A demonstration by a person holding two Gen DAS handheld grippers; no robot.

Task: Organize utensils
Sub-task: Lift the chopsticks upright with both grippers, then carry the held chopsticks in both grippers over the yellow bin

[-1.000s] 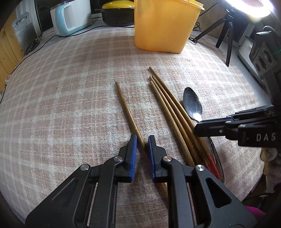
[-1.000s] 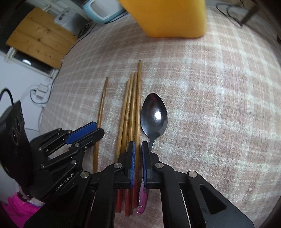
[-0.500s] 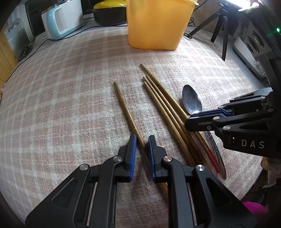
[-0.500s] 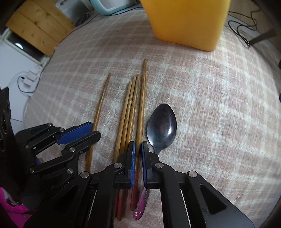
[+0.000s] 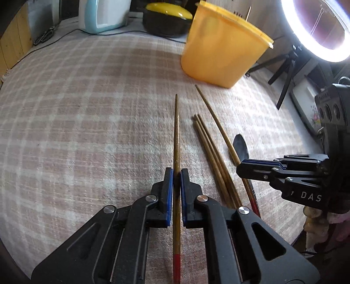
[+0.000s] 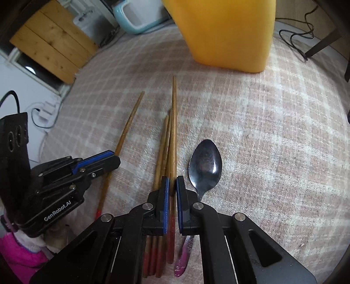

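My left gripper (image 5: pixel 176 172) is shut on a single wooden chopstick (image 5: pixel 176 139) with a red end, held lifted and pointing at the yellow tub (image 5: pixel 221 48). My right gripper (image 6: pixel 172 181) is shut on another wooden chopstick (image 6: pixel 174 122), its tip raised above the bundle of chopsticks (image 6: pixel 163 148) lying on the checked cloth. A metal spoon (image 6: pixel 205 161) with a pink handle lies just right of the right gripper. In the left wrist view the right gripper (image 5: pixel 273 166) shows from the side, with the bundle (image 5: pixel 210 148) left of it.
The yellow tub (image 6: pixel 227 32) stands at the back of the cloth and holds some utensils. A pale blue appliance (image 5: pixel 102 15) and a black pot with a yellow lid (image 5: pixel 166 15) stand behind. A ring light on a tripod (image 5: pixel 315 32) is at the right.
Both grippers have closed on a chopstick each and lifted them. The left one's chopstick now points straight ahead; the right one's chopstick has risen out of the bundle.
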